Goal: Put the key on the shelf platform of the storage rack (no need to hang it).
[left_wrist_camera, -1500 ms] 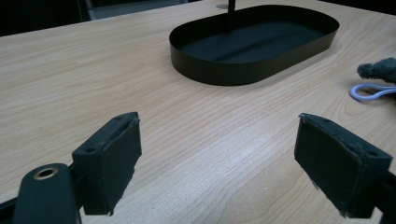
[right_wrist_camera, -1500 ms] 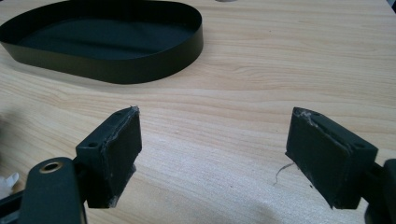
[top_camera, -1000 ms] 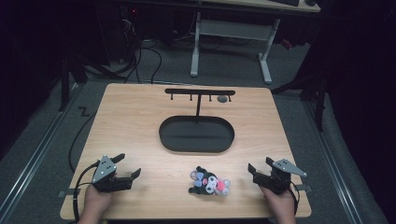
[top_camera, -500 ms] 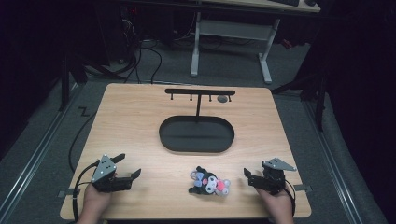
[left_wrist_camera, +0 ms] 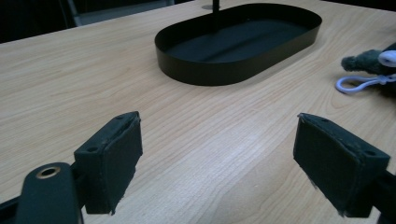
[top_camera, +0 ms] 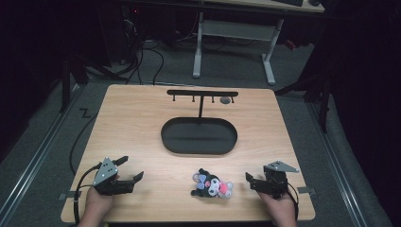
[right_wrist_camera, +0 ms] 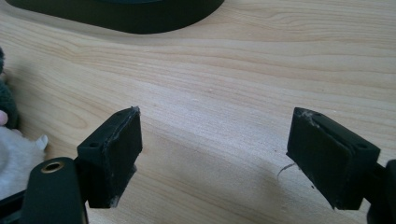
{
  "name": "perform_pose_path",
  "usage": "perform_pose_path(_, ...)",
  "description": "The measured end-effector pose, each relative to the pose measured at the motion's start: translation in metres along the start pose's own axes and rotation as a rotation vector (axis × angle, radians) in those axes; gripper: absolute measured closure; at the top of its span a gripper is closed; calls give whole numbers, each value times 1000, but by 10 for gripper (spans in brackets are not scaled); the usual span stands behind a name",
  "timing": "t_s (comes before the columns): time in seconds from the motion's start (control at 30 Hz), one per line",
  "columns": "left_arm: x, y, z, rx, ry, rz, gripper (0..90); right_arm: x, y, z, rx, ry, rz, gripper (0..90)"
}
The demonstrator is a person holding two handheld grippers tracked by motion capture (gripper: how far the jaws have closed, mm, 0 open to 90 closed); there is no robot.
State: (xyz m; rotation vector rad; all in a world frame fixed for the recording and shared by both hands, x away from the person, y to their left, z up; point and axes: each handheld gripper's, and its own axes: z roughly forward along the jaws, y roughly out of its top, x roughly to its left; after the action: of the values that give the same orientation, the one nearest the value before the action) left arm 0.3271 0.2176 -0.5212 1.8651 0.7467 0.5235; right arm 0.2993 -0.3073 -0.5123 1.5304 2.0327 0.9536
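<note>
- A small plush toy, black and white with pink patches (top_camera: 212,185), lies on the pale wooden table (top_camera: 142,127) near its front edge, between the two grippers and touching neither; it sits nearer the right gripper (top_camera: 255,182) than the left gripper (top_camera: 130,170).
- The left gripper rests low over the table at the front left, its jaws spread wide with only bare wood between them; a hand (top_camera: 97,205) holds it from below.
- The right gripper sits at the front right, jaws likewise spread wide and holding nothing, pointing toward the toy; its hand (top_camera: 279,210) comes in from the bottom edge.
- Behind the toy stands a black oval metal tray (top_camera: 198,147) with a thin post rising to a black crossbar with small hooks (top_camera: 202,93).
- The left gripper view adds a white loop clip (left_wrist_camera: 357,84) on the toy's dark fuzzy edge at far right, well ahead of the right-hand pad; the tray's wall lies ahead.
- The right gripper view shows the toy's white fur (right_wrist_camera: 16,156) at the left edge, just beside the left pad; frayed pad edges are visible.
</note>
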Motion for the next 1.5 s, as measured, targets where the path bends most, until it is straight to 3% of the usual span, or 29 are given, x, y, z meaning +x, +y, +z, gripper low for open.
perform_pose_path(0.1, 0, 0, 0, 0, -4, 6, 160, -1, 2, -1, 8, 1, 11, 183)
perform_pose_path(0.27, -1, 1, 0, -10, -20, 7, 161, 0, 7, -3, 86, -7, -23, 186)
perform_pose_path(0.5, -3, 2, 1, -14, -23, 12, 160, 2, 14, -7, 180, -23, -113, 187)
perform_pose_path(1.03, -3, 1, 1, -29, -19, 49, 155, 7, 38, -14, 369, 21, -229, 196)
perform_pose_path(1.07, -4, 0, 2, -22, -20, 56, 155, 9, 41, -16, 395, 20, -253, 196)
perform_pose_path(1.47, -5, 0, 2, -14, -17, 72, 149, 11, 42, -17, 515, 63, -311, 199)
perform_pose_path(1.5, -6, 0, 2, -17, -16, 73, 149, 14, 43, -19, 542, 75, -339, 197)
